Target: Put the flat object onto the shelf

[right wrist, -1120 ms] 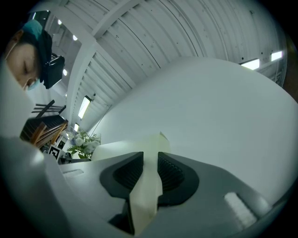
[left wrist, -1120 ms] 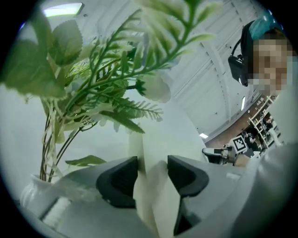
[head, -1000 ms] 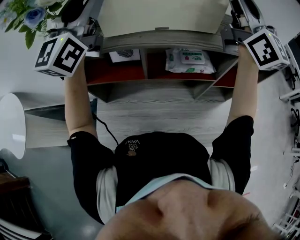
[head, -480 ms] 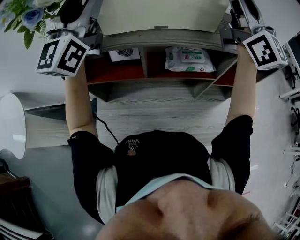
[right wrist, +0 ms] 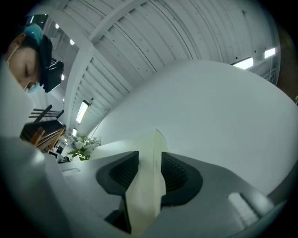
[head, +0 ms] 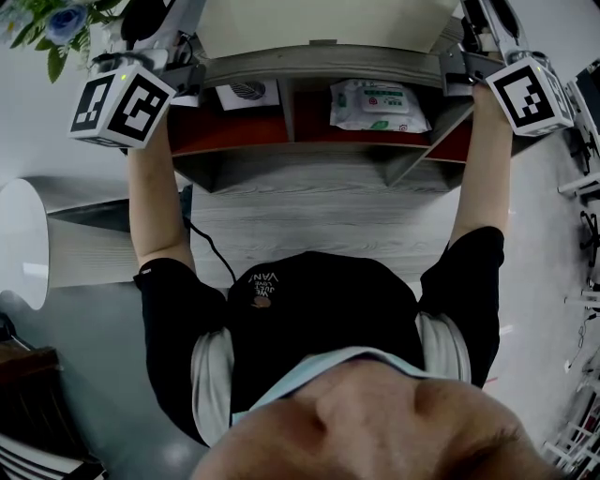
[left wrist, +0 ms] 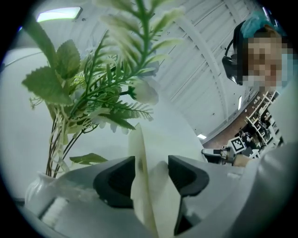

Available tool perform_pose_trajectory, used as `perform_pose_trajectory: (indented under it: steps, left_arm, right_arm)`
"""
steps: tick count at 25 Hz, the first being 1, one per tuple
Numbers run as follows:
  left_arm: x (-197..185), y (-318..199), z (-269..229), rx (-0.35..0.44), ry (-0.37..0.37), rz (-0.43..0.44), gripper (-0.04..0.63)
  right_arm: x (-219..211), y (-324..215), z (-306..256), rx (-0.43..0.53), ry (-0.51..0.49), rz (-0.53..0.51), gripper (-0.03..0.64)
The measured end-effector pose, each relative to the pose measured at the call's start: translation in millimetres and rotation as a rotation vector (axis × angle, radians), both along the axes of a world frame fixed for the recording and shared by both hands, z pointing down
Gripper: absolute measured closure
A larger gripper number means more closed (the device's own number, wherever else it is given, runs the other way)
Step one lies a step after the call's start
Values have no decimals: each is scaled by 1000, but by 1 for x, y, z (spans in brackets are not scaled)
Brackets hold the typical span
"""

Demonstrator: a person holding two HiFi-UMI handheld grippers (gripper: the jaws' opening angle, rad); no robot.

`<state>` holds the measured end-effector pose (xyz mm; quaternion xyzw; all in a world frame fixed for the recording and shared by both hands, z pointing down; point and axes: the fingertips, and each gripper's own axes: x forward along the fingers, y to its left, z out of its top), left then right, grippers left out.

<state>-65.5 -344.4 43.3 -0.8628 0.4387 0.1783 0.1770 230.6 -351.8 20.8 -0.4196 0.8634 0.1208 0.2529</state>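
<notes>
The flat object, a cream board [head: 319, 23], lies on the top plank of the grey shelf [head: 319, 64]. My left gripper [head: 180, 33] is at its left end and my right gripper [head: 473, 28] at its right end, both raised and pointing upward. In the left gripper view the board's edge [left wrist: 138, 167] leans by the left pad of the left gripper [left wrist: 151, 174], with a gap to the right pad. In the right gripper view the board [right wrist: 149, 186] stands between the pads of the right gripper [right wrist: 150, 169]. Those jaws have just been opening, and they sit loosely around the board.
A pack of wipes [head: 380, 108] and a small white card [head: 246, 94] lie in the shelf's red-backed compartments. Artificial flowers [head: 52, 23] stand at the shelf's left end, close to the left gripper, with leaves [left wrist: 93, 83] over it. A white round object [head: 23, 244] is at the left.
Both grippers stay at the board's two ends. The shelf and the arms sit slightly higher in the head view than before.
</notes>
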Motion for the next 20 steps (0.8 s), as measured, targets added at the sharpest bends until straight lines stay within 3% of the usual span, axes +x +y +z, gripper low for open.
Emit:
perform_pose_trajectory:
  steps: [20]
  left_arm:
    - [-9,2,15,-44,-17,-44,376]
  right_arm:
    - [-4,10,17,-50,5,-3,448]
